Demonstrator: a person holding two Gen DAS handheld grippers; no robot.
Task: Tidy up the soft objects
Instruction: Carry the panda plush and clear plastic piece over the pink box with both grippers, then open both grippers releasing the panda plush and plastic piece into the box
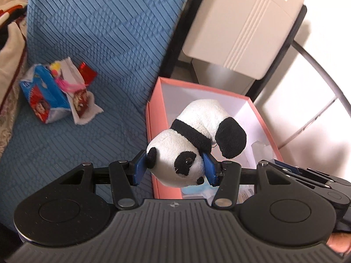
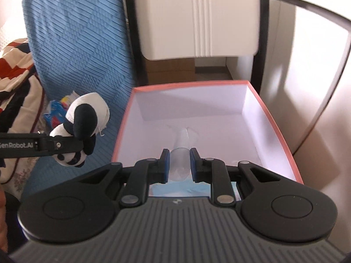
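Nearest, the left gripper has its fingers about half open and pressed on the head of a plush panda, body hanging free at the near left corner of the pink box. It looks light and squashy, so I judge the grip can be gentle; the head, being firm and round, is a sounder hold than a floppy limb. The right gripper is nearly closed on a clear, crinkly bit of plastic (possibly a wrapper, hard to tell) over the pink box, whose white interior shows only a blue packet at its near end. Farther off, on the blue quilted couch, lies a small heap of printed cloth toys.
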